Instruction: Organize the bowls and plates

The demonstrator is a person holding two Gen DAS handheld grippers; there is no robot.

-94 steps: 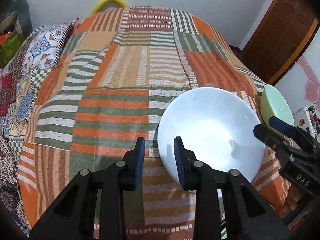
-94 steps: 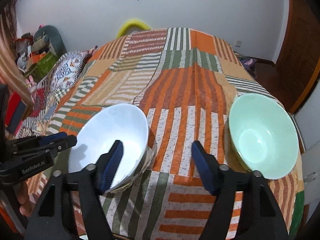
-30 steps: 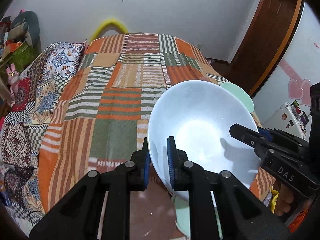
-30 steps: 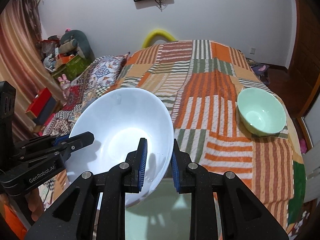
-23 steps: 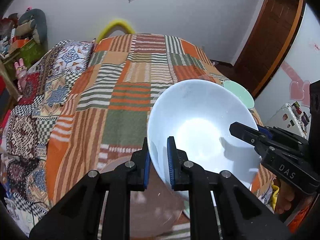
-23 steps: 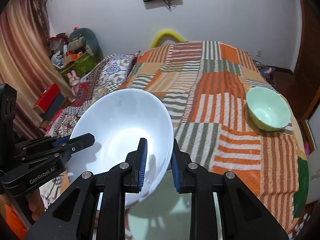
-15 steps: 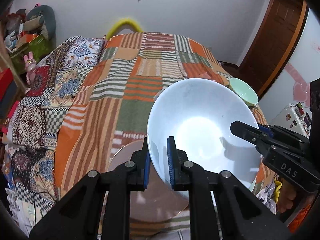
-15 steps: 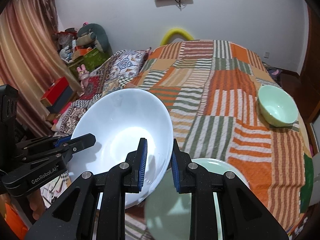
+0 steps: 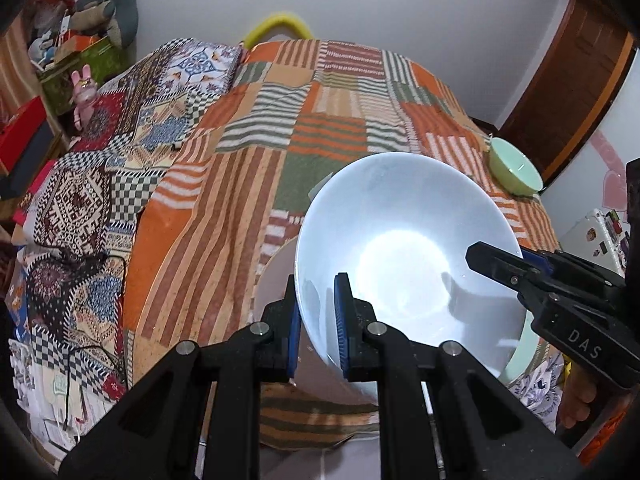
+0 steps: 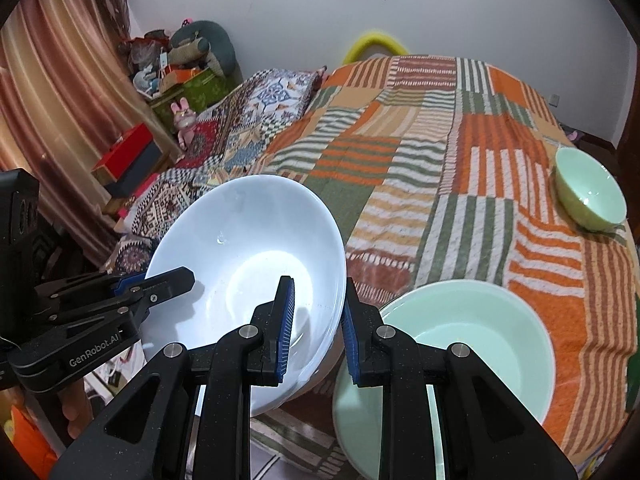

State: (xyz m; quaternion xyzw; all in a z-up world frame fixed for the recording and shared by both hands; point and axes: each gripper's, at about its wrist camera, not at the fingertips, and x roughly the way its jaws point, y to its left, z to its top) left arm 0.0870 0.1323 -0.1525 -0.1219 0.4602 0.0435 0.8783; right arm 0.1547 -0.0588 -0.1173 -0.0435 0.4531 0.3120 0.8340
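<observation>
Over the near edge of the bed (image 10: 460, 128), a white bowl (image 10: 248, 256) hangs tilted in the air, carried by both grippers. The left gripper (image 9: 316, 320) has its jaws clamped on the bowl's left rim; the right gripper (image 10: 318, 324) has its jaws clamped on the right rim. Under the bowl, at the bed's near edge, a pink plate (image 9: 276, 280) lies on the striped quilt, and just to its right sits a large green bowl (image 10: 480, 332). A small green bowl (image 10: 588, 192) rests upright near the bed's right edge, well apart from the others.
</observation>
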